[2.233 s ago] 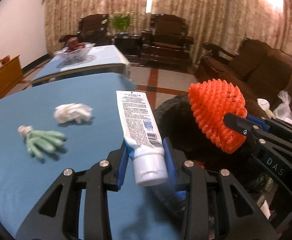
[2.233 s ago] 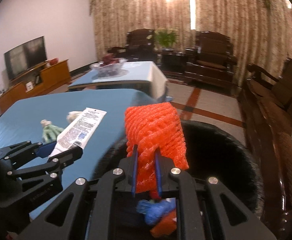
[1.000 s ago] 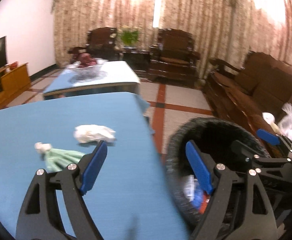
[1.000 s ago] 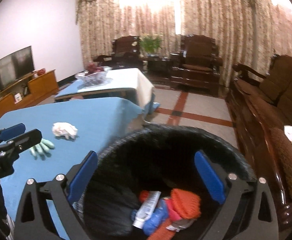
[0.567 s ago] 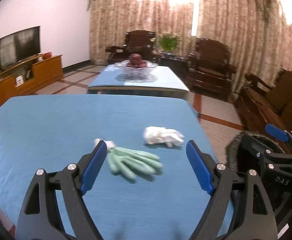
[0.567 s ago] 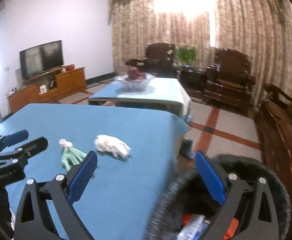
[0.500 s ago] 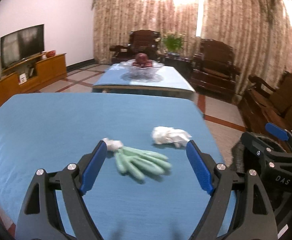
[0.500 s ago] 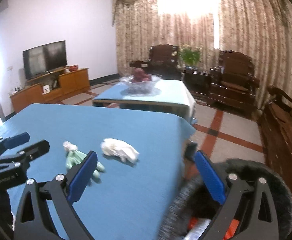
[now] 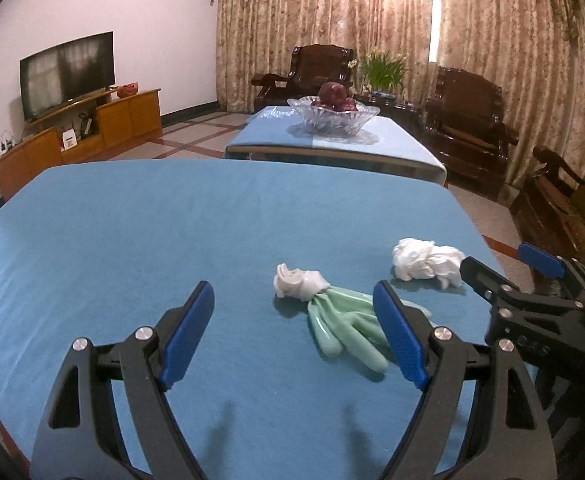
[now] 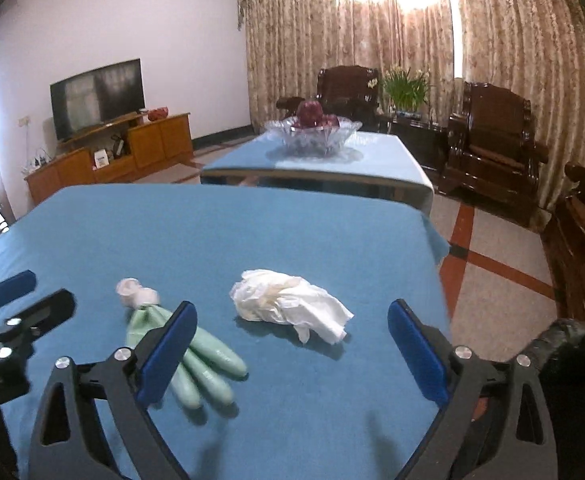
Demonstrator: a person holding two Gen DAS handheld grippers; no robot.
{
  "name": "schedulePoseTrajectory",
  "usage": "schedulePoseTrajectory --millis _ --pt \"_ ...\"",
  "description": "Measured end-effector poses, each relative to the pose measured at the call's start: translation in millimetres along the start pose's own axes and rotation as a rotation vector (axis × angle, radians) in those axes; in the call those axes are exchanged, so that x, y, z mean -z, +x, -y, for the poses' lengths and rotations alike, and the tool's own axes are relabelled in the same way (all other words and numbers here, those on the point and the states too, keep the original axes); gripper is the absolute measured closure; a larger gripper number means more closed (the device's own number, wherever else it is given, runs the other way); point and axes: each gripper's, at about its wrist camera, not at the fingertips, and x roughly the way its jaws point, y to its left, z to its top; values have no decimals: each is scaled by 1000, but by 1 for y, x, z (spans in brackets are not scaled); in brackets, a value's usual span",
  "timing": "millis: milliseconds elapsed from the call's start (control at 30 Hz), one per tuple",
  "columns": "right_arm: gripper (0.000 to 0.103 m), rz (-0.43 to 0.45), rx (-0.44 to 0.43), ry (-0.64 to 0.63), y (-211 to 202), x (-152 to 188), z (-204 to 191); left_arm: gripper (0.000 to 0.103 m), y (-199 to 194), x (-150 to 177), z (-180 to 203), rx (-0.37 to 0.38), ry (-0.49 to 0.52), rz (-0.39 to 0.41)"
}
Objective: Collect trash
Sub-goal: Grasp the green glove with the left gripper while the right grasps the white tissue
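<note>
A pale green glove with a white cuff [image 9: 332,316] lies on the blue table [image 9: 132,240], just ahead of my open, empty left gripper [image 9: 292,336] and partly behind its right finger. A crumpled white tissue [image 9: 426,262] lies to its right. In the right wrist view the tissue [image 10: 288,304] lies ahead, between the fingers of my open, empty right gripper [image 10: 292,348], and the glove [image 10: 196,356] lies at its left finger. The black trash bin rim [image 10: 572,340] shows at the lower right.
A second blue-covered table with a glass fruit bowl [image 9: 332,118] stands behind. Dark wooden armchairs [image 9: 468,120] line the curtains, and a sofa [image 9: 572,208] stands at the right. A TV on a wooden cabinet [image 9: 72,120] is at the left. The table's right edge [image 10: 436,264] drops to tiled floor.
Both grippers dropped the tube and the orange net into the bin, opened, and swung left from the bin to the table. The glove and tissue are now closer.
</note>
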Motion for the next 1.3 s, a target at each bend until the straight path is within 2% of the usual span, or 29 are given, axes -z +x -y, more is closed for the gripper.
schedulePoseTrajectory --millis 200,367,500,533,633,667,700,900,1000,1033,1100,1267,1300 --pt "21 -104 -15 26 37 -3 7 24 18 1 -4 -8 3 -16" --pt "26 -143 -28 13 55 -11 6 24 34 2 -3 -11 6 -32" --pt "45 -210 -61 -6 67 -9 -1 24 48 1 1 -9 6 -48" --pt "55 -208 -73 -9 66 -8 0 24 52 1 2 -11 8 -51" --pt "74 -191 -90 -24 61 -7 -4 24 62 -1 7 -14 12 -61" --pt "77 -182 -91 -26 59 -6 -5 24 65 -2 8 -15 12 -65" --pt "86 -171 -90 -25 56 -6 -4 24 67 -2 9 -15 12 -67" --pt "89 -148 -80 18 49 -8 9 24 86 -3 12 -17 10 -118" --pt "90 -137 -72 16 46 -12 11 33 97 -3 15 -13 13 -160" --pt "90 -135 -69 15 47 -13 12 39 102 -3 17 -9 15 -185" --pt "90 -134 -62 18 45 -13 14 43 108 -2 18 -7 4 -212" --pt "90 -131 -46 29 43 -14 16 61 105 -1 22 -34 11 -196" --pt "89 -130 -44 31 42 -14 17 62 105 -1 22 -36 7 -193"
